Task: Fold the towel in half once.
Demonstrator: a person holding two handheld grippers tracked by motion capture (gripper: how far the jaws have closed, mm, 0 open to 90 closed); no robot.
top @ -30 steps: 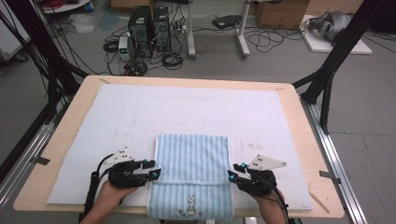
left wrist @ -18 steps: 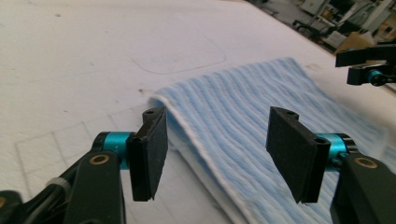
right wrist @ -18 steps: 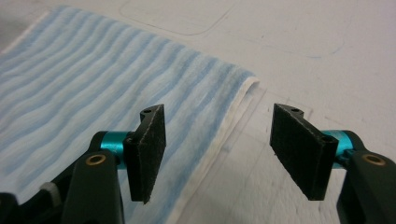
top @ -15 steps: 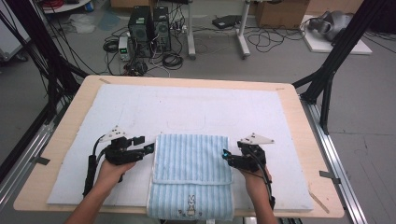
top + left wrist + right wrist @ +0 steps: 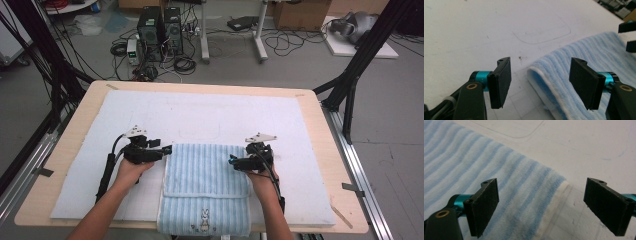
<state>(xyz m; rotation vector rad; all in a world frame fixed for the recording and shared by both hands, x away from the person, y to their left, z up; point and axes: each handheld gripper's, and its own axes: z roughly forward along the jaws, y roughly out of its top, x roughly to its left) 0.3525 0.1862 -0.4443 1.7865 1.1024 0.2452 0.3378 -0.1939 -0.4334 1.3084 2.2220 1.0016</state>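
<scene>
**Fold laid down, both grips let go**

Now that the near edge of the towel (image 5: 206, 187) has been carried away from the person and set down, the cloth lies in two layers on the white mat (image 5: 200, 112): a folded upper panel on top, and a single layer with a small rabbit motif (image 5: 204, 218) left uncovered at the near side, reaching the edge of the surface (image 5: 60, 150). A second ago both grippers sat close to the person at the towel's near corners; half a second ago they were midway; now they stand level with the far end of the folded panel, one at each side.

Left gripper (image 5: 169, 149): jaws have just been opening and stand apart. Its own view shows the rolled left edge of the towel (image 5: 554, 82) lying between the pads but touched by neither. Nothing held.

Right gripper (image 5: 231, 161): jaws have just been opening, wide apart. Its own view shows the striped corner (image 5: 536, 195) beneath and between the pads, lying flat on the mat, clear of both. Nothing held.

Judgement: the first fold is done and released. The top layer does not cover the whole bottom layer, so the fold looks short of half, or is meant as a third. Edges on the left look slightly rolled; may need smoothing. Next step likely a withdrawal of both hands, then a second fold.
</scene>
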